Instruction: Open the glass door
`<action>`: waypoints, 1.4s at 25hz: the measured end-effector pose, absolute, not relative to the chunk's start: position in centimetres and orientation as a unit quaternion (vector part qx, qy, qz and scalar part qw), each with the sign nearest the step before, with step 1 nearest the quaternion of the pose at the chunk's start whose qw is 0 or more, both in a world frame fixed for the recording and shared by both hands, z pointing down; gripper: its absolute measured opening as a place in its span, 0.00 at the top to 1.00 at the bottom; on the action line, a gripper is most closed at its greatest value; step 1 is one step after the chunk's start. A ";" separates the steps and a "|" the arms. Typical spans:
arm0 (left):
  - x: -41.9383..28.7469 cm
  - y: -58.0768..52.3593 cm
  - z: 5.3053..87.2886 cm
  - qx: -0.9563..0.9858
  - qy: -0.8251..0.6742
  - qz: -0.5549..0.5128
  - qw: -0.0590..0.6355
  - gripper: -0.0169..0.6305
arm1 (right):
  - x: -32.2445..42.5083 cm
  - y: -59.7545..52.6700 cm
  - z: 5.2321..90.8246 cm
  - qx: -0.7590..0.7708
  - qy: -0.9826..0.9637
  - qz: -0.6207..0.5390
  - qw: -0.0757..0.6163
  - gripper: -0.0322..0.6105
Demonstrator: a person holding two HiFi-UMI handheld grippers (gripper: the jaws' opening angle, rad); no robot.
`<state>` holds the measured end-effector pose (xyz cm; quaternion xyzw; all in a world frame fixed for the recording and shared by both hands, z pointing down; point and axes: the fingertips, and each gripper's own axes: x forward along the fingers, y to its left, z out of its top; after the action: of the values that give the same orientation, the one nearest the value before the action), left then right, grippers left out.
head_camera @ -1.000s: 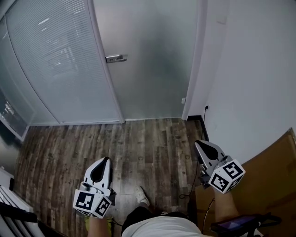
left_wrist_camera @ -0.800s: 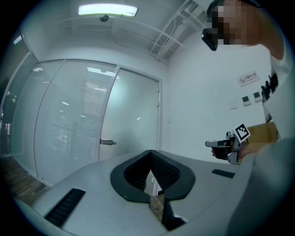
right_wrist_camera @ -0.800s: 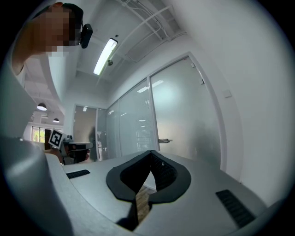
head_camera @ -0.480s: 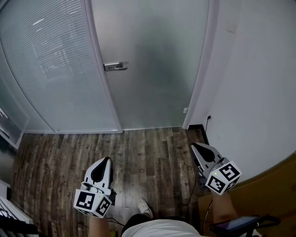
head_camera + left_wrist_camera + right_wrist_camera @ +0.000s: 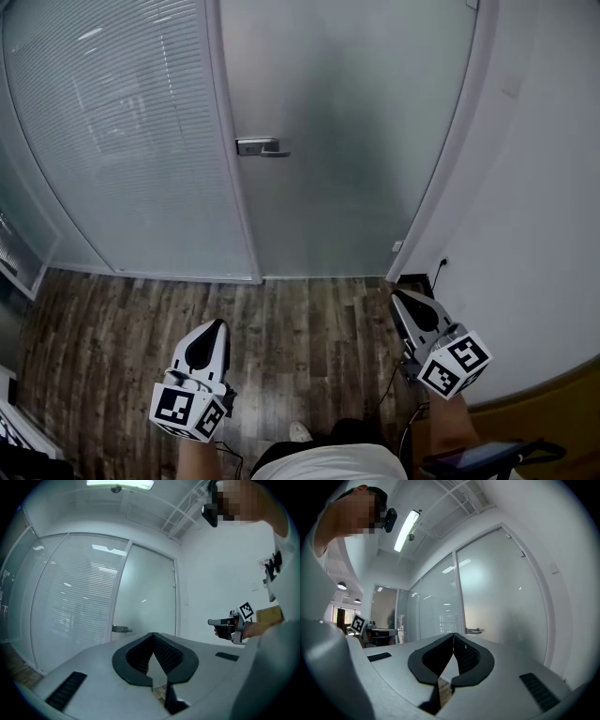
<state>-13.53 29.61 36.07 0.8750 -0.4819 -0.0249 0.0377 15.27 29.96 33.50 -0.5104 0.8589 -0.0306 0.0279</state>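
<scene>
**A:** Where is the glass door (image 5: 356, 141) lying from your grippers?

**B:** It is standing shut, straight ahead of you, well apart from both grippers. Its handle (image 5: 261, 147) is sitting at the door's left edge, beside the panel with blinds (image 5: 122, 141). The handle's long axis is running level, and its free end is pointing to the right.

**A:** Which gripper is nearer to it?

**B:** I am judging the left gripper (image 5: 216, 326) nearer, because the handle is lying only a little to the right of its line. The right gripper (image 5: 397, 296) is hanging close to the white wall, further to the side.

**A:** What are the jaws doing?

**B:** On both grippers the jaws are resting together at the tips, with nothing between them. You are holding them level above the wooden floor (image 5: 281, 319). I am not seeing any container here.
</scene>
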 end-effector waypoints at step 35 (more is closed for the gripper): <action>-3.9 -2.3 35.0 0.848 -0.527 0.007 0.051 0.97 | 23.1 -6.4 33.9 -0.436 0.897 -0.068 0.034 0.94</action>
<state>-3.95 -2.26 35.01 0.8482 -0.5271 0.0071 0.0510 23.13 -6.38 33.94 -0.4358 0.8968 -0.0678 0.0339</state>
